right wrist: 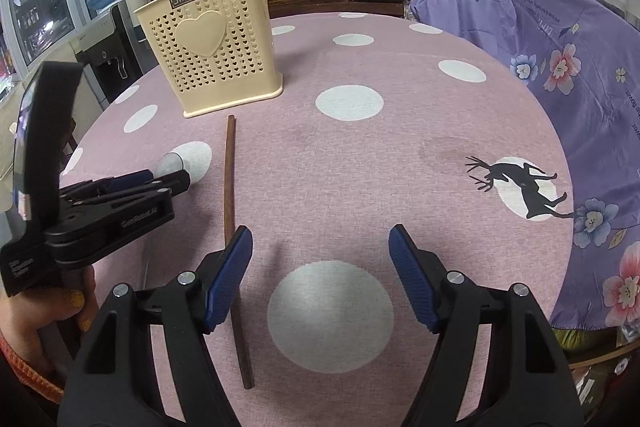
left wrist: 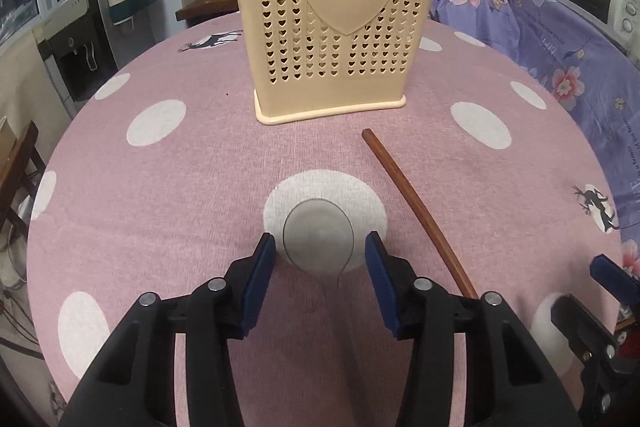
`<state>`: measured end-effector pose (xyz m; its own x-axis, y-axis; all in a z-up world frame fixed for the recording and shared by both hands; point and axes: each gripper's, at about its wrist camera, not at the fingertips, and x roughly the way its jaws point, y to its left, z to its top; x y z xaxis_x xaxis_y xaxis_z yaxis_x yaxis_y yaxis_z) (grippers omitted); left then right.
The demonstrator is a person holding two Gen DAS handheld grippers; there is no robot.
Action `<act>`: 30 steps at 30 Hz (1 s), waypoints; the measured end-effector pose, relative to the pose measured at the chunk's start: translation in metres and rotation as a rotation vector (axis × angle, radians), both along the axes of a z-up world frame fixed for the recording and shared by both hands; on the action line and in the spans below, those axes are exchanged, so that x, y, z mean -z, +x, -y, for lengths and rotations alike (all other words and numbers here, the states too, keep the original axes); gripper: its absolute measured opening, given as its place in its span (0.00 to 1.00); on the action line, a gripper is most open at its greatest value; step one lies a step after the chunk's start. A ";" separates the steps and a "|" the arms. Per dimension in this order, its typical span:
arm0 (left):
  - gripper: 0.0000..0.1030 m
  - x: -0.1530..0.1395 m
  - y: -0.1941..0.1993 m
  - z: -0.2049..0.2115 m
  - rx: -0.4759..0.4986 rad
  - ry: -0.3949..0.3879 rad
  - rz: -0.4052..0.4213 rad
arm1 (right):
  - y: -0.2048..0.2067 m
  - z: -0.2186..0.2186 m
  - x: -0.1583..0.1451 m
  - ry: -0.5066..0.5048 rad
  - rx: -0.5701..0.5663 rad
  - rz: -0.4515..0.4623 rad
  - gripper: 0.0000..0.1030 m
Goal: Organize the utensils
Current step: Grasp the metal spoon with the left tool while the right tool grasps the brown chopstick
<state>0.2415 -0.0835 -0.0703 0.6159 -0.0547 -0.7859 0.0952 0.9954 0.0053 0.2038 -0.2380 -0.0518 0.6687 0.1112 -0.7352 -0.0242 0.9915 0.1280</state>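
The left gripper (left wrist: 320, 247) is half-open astride the spoon (left wrist: 318, 241), mid-table (left wrist: 200, 167); pads should be closed squarely on the bowl's edges.

The cream perforated plastic utensil holder (left wrist: 328, 23) stands on the pink spotted tablecloth (left wrist: 160, 187), well ahead of the left gripper (left wrist: 320, 251). The grey metal spoon (left wrist: 318, 241) lies on the cloth between that gripper's fingertips, bowl forward. The brown wooden chopstick (left wrist: 412, 203) lies just right of them, and just inside the right gripper's (right wrist: 320, 263) left finger (right wrist: 228, 279).
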 end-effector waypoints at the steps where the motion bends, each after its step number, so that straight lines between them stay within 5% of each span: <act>1: 0.39 0.000 0.002 0.000 -0.008 0.007 0.001 | 0.000 0.000 0.000 0.000 0.001 -0.002 0.69; 10: 0.36 -0.006 0.009 -0.007 -0.006 -0.039 0.004 | 0.010 0.001 0.003 0.031 -0.027 -0.021 0.69; 19: 0.36 -0.061 -0.015 -0.050 -0.052 -0.181 0.165 | 0.048 -0.019 -0.004 0.104 -0.168 -0.055 0.68; 26: 0.36 -0.085 -0.031 -0.066 -0.064 -0.213 0.247 | 0.088 -0.064 -0.013 0.019 -0.296 -0.056 0.57; 30: 0.36 -0.090 -0.034 -0.067 -0.056 -0.210 0.273 | 0.119 -0.080 -0.006 0.012 -0.314 -0.102 0.42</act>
<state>0.2074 -0.0169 0.0196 0.8082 -0.1581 -0.5673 0.0641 0.9812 -0.1822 0.3230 -0.1578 -0.0456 0.5238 0.3093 -0.7937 -0.3149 0.9361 0.1569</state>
